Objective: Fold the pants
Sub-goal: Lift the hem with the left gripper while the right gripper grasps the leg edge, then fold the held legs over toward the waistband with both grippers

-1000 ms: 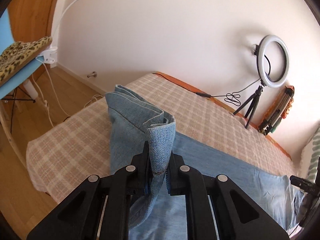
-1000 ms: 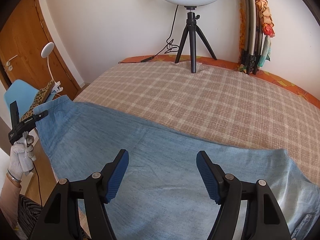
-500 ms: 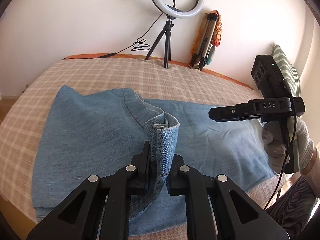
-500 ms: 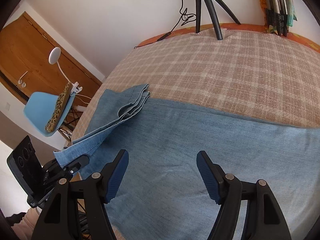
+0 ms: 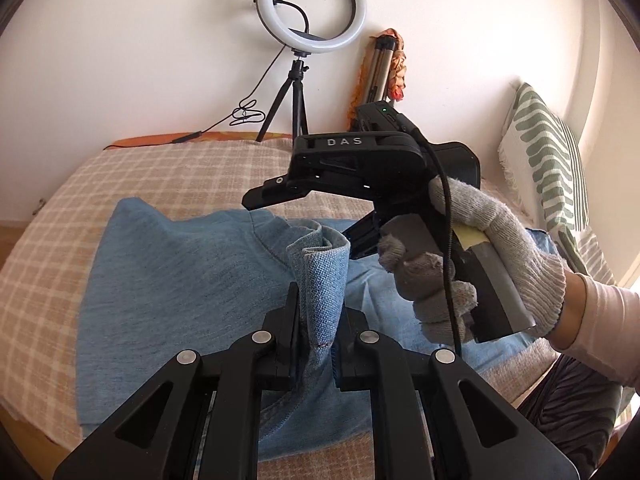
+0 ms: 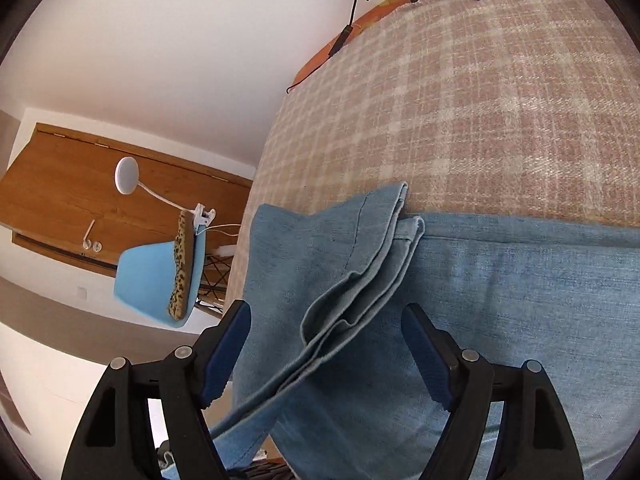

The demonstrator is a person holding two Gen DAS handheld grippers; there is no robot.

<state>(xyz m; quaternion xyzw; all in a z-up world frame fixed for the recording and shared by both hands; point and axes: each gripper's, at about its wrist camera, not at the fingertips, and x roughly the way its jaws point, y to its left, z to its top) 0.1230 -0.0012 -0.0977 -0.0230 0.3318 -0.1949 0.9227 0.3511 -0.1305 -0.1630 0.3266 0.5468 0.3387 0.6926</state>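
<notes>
Light blue denim pants [image 5: 180, 280] lie spread across the checked bed cover [image 5: 168, 168]. My left gripper [image 5: 316, 320] is shut on a folded leg end [image 5: 320, 272], which stands up between its fingers above the rest of the cloth. A gloved hand [image 5: 480, 248] holds my right gripper [image 5: 298, 222] just beyond that fold. In the right wrist view the right gripper [image 6: 326, 344] has its jaws opening. The lifted strip of denim [image 6: 352, 300] runs between the blue pads [image 6: 226, 348] without touching them, and the pants [image 6: 520, 300] lie flat beneath.
A ring light on a tripod [image 5: 311, 12] and a folded stand [image 5: 380, 76] are at the far wall. A striped pillow [image 5: 548, 168] is at the right. Off the bed's left end stand a blue chair [image 6: 148, 280], a clip lamp [image 6: 127, 176] and a wooden door [image 6: 60, 184].
My left gripper swung the leg end over the spread pants toward the right hand. The right gripper came down close over the lifted fold and its jaws stand a little wider.
</notes>
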